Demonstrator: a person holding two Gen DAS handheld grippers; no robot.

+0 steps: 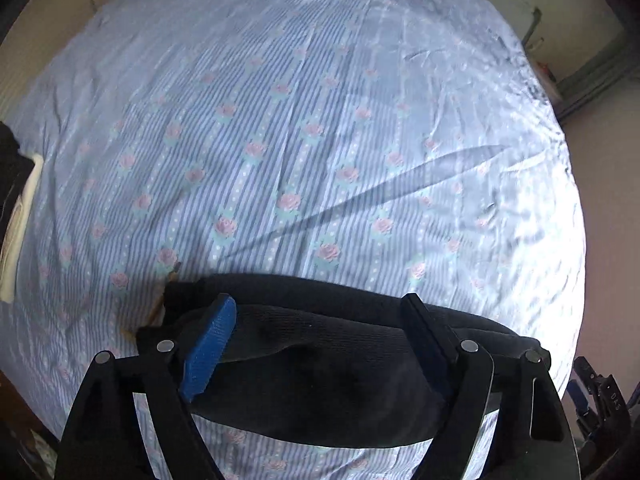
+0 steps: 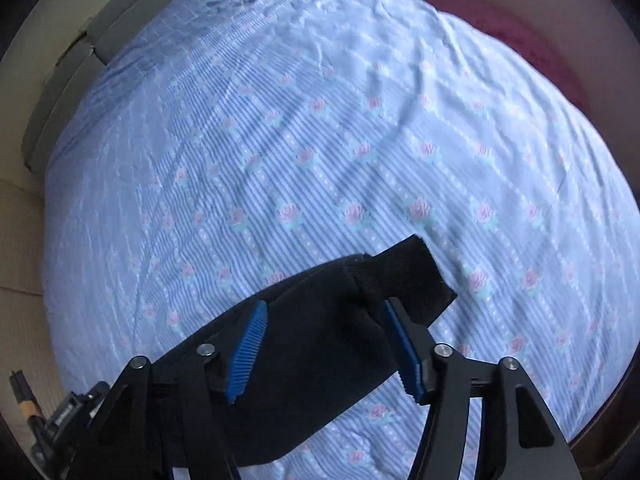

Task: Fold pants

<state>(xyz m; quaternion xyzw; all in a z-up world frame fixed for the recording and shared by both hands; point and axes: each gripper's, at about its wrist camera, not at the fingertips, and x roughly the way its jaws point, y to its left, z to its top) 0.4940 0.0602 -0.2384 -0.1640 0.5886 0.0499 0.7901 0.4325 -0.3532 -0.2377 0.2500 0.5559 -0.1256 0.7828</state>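
Observation:
Black pants lie bunched on the blue striped, rose-patterned bedsheet, near the front edge. In the left wrist view my left gripper is open, its blue-padded fingers spread wide with the pants' fabric lying between them. In the right wrist view the pants end in a ribbed cuff. My right gripper is open too, its blue fingers on either side of the fabric just behind the cuff. Neither gripper pinches the cloth.
The sheet covers a bed. A white and black item lies at the bed's left edge. A pink rug lies on the floor beyond the bed. The other gripper's body shows at the lower left.

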